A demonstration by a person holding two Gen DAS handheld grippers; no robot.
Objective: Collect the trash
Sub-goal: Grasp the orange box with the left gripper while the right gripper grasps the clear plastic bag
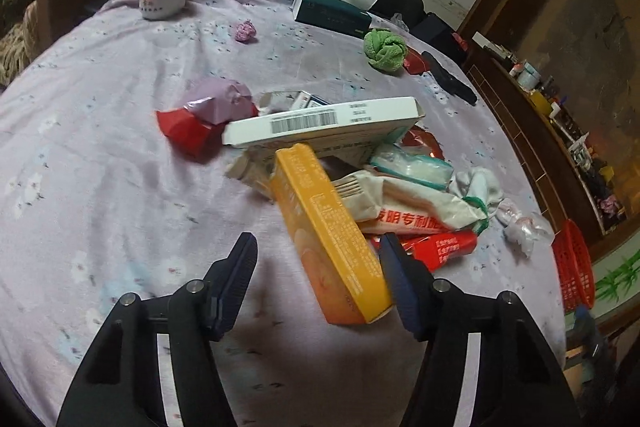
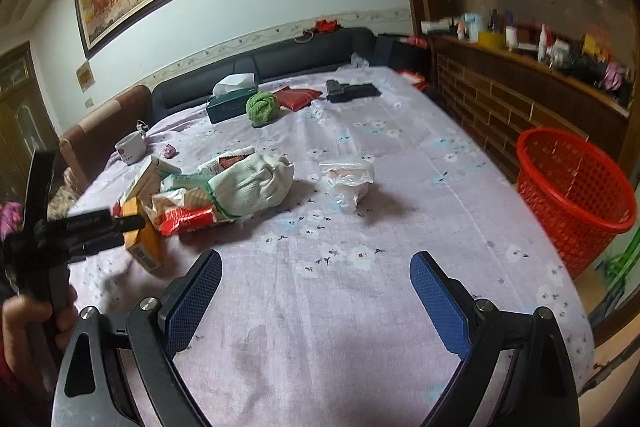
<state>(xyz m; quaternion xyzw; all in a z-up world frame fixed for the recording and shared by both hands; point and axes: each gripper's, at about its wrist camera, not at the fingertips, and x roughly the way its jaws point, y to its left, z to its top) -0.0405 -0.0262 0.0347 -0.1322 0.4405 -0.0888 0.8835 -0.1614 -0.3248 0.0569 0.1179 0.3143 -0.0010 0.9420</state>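
Orange box (image 1: 328, 231) between left claw (image 1: 318, 281) pads

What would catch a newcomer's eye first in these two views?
Probably the heap of packaging in the middle of the lilac tablecloth, with an orange box jutting out of it between the open fingers of the left gripper. Next the red mesh basket at the table's right edge, while the right gripper hangs open over bare cloth.
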